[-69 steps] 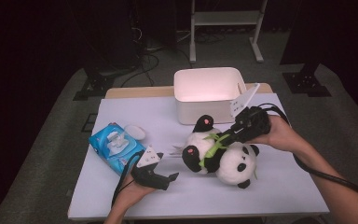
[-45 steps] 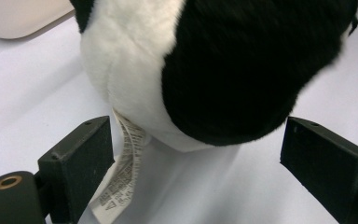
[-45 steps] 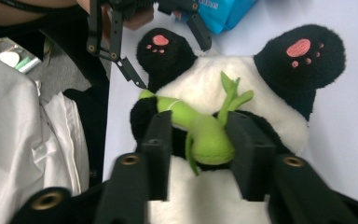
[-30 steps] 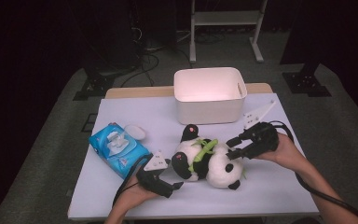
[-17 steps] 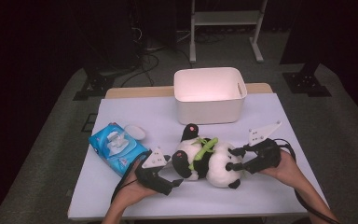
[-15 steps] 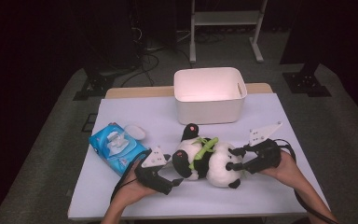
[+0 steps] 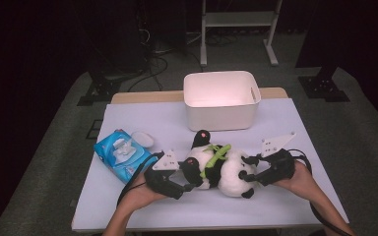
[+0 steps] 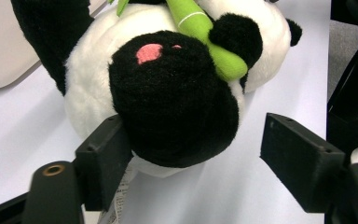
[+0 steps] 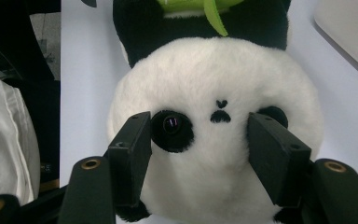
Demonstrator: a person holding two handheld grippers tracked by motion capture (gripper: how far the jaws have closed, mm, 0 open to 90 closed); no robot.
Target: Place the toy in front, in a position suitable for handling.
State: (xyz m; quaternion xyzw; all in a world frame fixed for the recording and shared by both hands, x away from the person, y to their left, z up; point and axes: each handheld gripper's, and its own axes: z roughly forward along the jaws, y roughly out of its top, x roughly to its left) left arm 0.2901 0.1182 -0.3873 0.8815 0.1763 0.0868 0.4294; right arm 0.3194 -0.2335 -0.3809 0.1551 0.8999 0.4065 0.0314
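A black and white panda plush [image 7: 219, 167] with a green bamboo stalk [image 7: 215, 156] lies on its back on the white table [image 7: 285, 123] between both grippers. My left gripper [image 7: 189, 175] is at its left end. In the left gripper view the black foot [image 8: 177, 93] sits between the jaws of the left gripper [image 8: 191, 135], which have just been closing; one jaw touches the fur, the other stands apart. My right gripper [image 7: 249, 172] is at the head, jaws just opening. In the right gripper view the right gripper [image 9: 199, 123] frames the face [image 9: 219, 84] at the eyes, not squeezing.
A white bin [image 7: 221, 98] stands behind the panda at the table's far side. A blue pack of wipes [image 7: 120, 155] and a small white disc [image 7: 142, 139] lie to the left. A white cloth [image 9: 4, 140] shows at the right gripper view's left edge.
The right gripper has brought the panda down from near the bin onto the table and sunk to its right. The left gripper has come up against the panda's foot.
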